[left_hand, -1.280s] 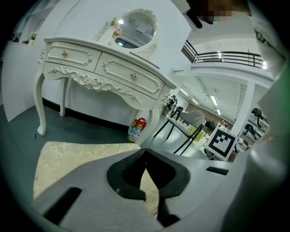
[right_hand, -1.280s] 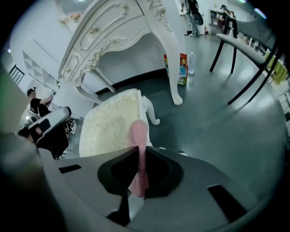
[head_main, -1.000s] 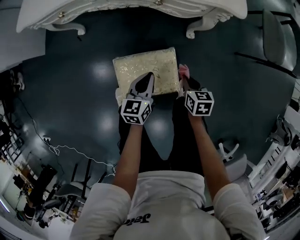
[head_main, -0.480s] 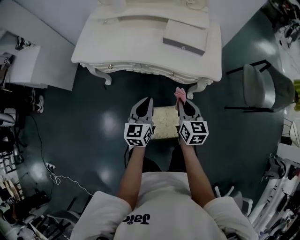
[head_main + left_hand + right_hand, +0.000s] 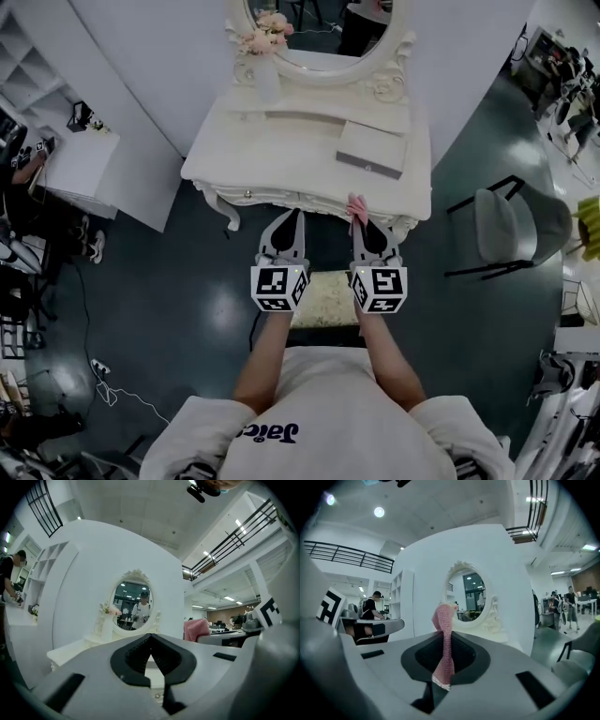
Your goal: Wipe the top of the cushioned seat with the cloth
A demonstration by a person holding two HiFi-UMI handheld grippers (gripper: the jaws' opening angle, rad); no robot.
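The cushioned seat (image 5: pixel 323 298), cream with a textured top, lies low between my two arms and is mostly hidden by them. My right gripper (image 5: pixel 361 217) is shut on the pink cloth (image 5: pixel 357 207); the cloth (image 5: pixel 444 641) stands up from between its jaws. My left gripper (image 5: pixel 288 222) is shut with nothing in it, jaws meeting at the tips (image 5: pixel 151 641). Both grippers are raised level, well above the seat, and point at the white dressing table (image 5: pixel 281 155).
The dressing table carries an oval mirror (image 5: pixel 323 33), a vase of flowers (image 5: pixel 265 58) and a flat box (image 5: pixel 371 150). A grey chair (image 5: pixel 511 225) stands at the right. White shelving (image 5: pixel 56 141) and a person (image 5: pixel 28 173) are at the left. Dark floor lies around.
Both grippers have lifted off the seat and now point forward at the dressing table. The view has tilted up, so the seat has dropped under my arms. The cloth stays in the right gripper.
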